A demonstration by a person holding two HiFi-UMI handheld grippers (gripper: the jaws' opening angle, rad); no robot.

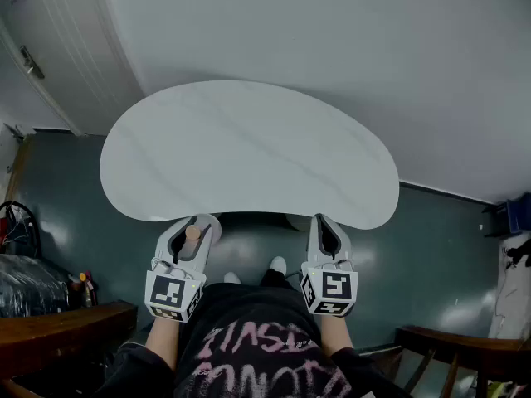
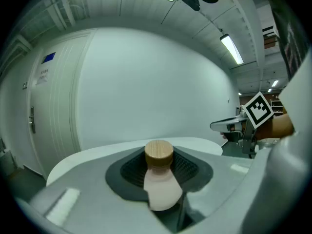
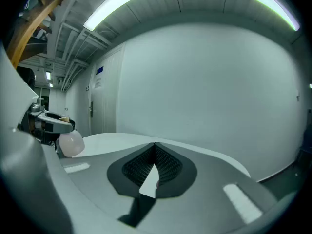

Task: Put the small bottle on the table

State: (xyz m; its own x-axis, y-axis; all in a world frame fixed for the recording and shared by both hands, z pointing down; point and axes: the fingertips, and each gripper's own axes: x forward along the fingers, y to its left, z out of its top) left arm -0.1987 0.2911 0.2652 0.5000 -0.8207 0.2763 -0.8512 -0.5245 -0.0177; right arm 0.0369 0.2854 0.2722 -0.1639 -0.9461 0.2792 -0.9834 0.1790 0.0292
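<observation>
Looking down through the head view, I see my left hand-held gripper [image 1: 196,224] at about 7 o'clock. It is pinching the small bottle [image 1: 192,234] between its two dark pads [image 2: 129,172]. The bottle is pale pink with a round wooden cap [image 2: 159,152]. It stands nearly upright, cap on top, and its fat body hangs below the jaws. So its long line runs up and down, and I think it could go down on its base.

The worktop [image 1: 249,148] lies at 12 o'clock from this gripper. The jaw tips sit right at the near edge, so I think the bottle is not over the white top yet. The next move looks like a short push toward 12 o'clock, then down. The left side should do it, since it holds the bottle.

My right hand-held gripper [image 1: 328,226] is at about 5 o'clock, also at the near edge. Its jaws are pressed together at the tips, with nothing between them.

The worktop is white, smooth and shaped like a bean. A white door [image 1: 41,48] is at 10 o'clock and a white wall [image 1: 332,48] at 12. The floor [image 1: 75,222] is grey-green. Wooden furniture [image 1: 58,322] sits at 8 o'clock, and a blue thing [image 1: 518,214] at 3.
</observation>
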